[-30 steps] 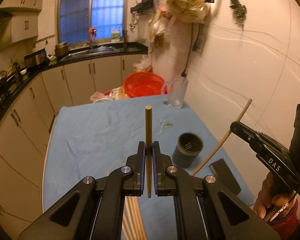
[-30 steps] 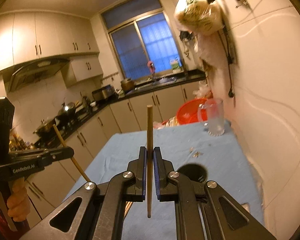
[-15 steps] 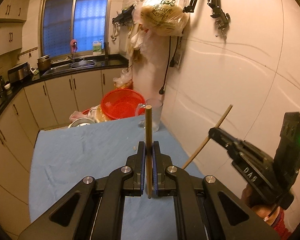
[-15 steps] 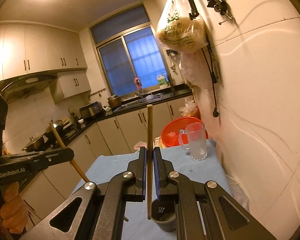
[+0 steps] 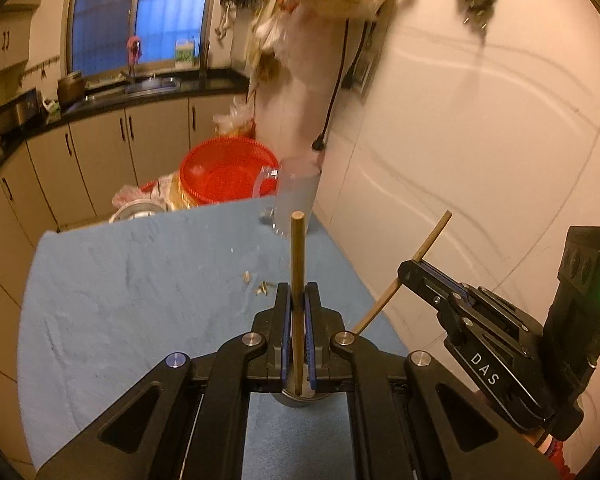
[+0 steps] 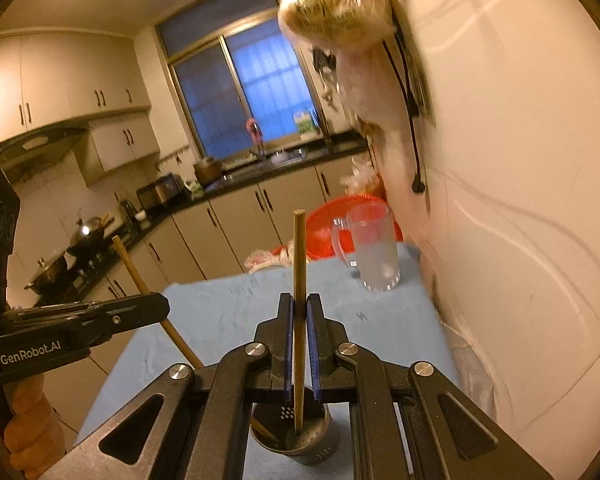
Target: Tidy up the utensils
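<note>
My left gripper (image 5: pixel 298 292) is shut on a wooden chopstick (image 5: pixel 298 248) that stands upright between its pads. Just under that stick's lower end, a sliver of the dark cup (image 5: pixel 290 397) shows. In the right wrist view my right gripper (image 6: pixel 299 300) is shut on a second chopstick (image 6: pixel 299 256), and its lower tip sits inside the dark cup (image 6: pixel 320 450). The left gripper (image 6: pixel 162 310) enters from the left there, and its slanted stick (image 6: pixel 134 272) runs down towards the cup. The right gripper (image 5: pixel 410 270) shows at the right of the left wrist view.
A blue cloth (image 5: pixel 140 288) covers the table, with crumbs (image 5: pixel 260 286) on it. A glass mug (image 6: pixel 376 252) and a red basket (image 5: pixel 228 168) stand at the far end. The tiled wall (image 5: pixel 480 160) runs close along the right. Bags (image 6: pixel 340 12) hang above.
Both grippers have moved forward along the table, each still shut on its chopstick. The cup, earlier ahead, now lies under the fingers, with the right stick's tip inside it.
</note>
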`<state>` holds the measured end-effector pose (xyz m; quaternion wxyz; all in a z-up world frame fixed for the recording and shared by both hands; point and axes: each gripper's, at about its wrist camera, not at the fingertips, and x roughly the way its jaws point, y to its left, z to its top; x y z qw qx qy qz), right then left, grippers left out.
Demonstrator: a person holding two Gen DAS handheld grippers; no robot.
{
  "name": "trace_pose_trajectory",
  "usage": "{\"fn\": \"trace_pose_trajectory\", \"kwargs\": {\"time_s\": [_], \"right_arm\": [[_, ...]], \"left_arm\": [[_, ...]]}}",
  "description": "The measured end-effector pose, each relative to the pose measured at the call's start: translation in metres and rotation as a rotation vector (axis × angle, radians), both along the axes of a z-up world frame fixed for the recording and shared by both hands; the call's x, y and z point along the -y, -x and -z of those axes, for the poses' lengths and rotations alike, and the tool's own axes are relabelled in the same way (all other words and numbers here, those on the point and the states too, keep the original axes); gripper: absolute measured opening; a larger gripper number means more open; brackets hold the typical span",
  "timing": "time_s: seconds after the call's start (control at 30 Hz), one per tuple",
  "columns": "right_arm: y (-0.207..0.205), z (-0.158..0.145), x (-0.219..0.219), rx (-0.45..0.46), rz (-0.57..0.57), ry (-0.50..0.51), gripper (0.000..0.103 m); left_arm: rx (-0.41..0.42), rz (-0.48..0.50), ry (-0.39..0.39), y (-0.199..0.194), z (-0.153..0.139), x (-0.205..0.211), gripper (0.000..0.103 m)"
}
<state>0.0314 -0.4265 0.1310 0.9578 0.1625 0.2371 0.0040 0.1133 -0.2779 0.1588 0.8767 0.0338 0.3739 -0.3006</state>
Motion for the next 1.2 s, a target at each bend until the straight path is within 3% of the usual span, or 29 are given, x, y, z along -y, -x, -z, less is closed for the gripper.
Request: {"fn": "trace_pose_trajectory", "kwargs": {"time_s": [0.3,0.9,1.07,1.2], "right_arm": [[-0.025,0.038,0.001,-0.116,-0.016,0.0,0.007],[-0.031,0.045,-0.011,-0.139,0.005,0.09,0.01],[-0.025,0.041,-0.012,-0.123,0.017,0.117,0.026],[-0.02,0.035,-0.013,-0.106,0.028,0.138,0.026]], "left_arm": [[-0.07,-0.023,-0.025,-0.019,0.034,0.001,0.006],[-0.093,-0.041,-0.027,-0.026,0.048,-0.004,0.006],[-0.083,-0.058,-0.01,-0.026,0.046,-0.006,0.026],[-0.076,-0.062,0.0,-0.024,0.041,-0.009,0.026]]}}
